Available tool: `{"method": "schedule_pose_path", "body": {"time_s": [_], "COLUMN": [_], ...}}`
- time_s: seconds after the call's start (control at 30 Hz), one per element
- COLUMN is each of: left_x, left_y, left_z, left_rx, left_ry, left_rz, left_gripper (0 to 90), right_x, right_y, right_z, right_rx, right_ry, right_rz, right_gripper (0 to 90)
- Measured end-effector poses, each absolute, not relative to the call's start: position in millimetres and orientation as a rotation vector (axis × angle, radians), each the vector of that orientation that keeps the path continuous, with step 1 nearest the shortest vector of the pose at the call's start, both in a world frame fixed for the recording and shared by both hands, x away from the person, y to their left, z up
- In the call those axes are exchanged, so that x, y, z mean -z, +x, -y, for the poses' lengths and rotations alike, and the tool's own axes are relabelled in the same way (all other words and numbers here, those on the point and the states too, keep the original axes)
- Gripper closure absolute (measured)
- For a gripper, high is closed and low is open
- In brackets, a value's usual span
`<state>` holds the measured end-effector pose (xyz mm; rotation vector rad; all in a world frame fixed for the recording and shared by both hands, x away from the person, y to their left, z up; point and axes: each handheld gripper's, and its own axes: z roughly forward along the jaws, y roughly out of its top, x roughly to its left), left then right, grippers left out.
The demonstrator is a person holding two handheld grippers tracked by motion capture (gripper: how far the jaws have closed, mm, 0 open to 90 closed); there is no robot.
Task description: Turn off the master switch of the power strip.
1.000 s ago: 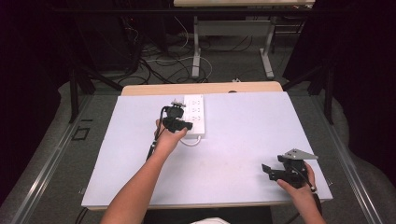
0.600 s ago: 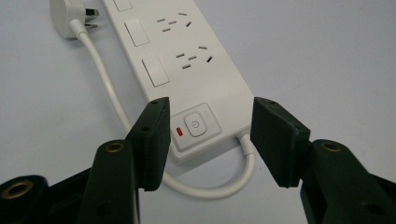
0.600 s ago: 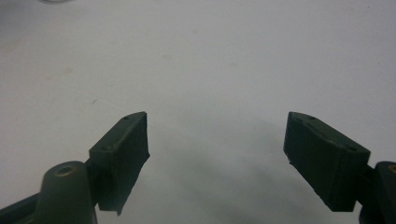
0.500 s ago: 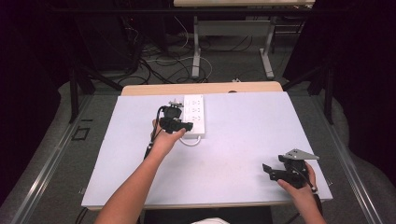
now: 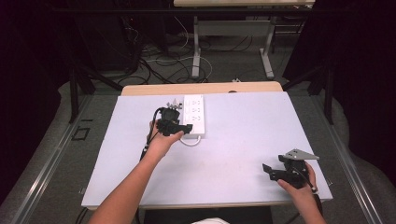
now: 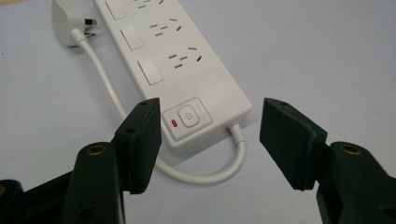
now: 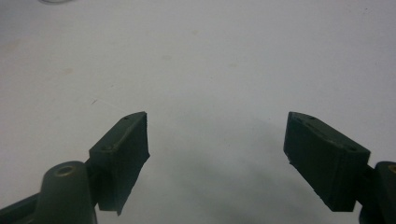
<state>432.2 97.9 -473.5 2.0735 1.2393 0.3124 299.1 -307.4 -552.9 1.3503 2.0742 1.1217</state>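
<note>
A white power strip lies at the back middle of the white table. Its white plug and looped cable rest beside it. My left gripper hovers at the strip's near end. In the left gripper view the switch end with the round power button shows between the pads of my left gripper. The jaws have just been opening and neither pad presses on the strip. My right gripper rests at the front right. Seen in its own view, my right gripper is open over bare table.
The strip's cable loops out from its near end toward me. Beyond the far edge of the table are a table frame and floor cables. Dark drapes stand on both sides.
The left hand has shifted very slightly by the strip's near end. The right hand and gripper have stayed where they were, and the power strip has not moved.
</note>
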Motion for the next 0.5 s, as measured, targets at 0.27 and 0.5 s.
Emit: {"method": "schedule_pose_path", "body": {"time_s": [0.27, 0.5], "left_x": [469.5, 463.9], "left_y": [421.4, 410.8], "left_z": [-102.9, -106.5], "left_rx": [-0.311, -0.352], "left_ry": [2.071, 2.097], "left_rz": [-1.209, -1.172], "left_gripper": [35.2, 27.7], "right_x": [552.2, 552.3], "right_y": [298.8, 298.8], "right_z": [308.1, 307.3], "right_rx": [-1.12, -1.121], "right_ry": [1.351, 1.348], "right_rz": [-2.084, -2.074], "right_gripper": [21.4, 21.4]}}
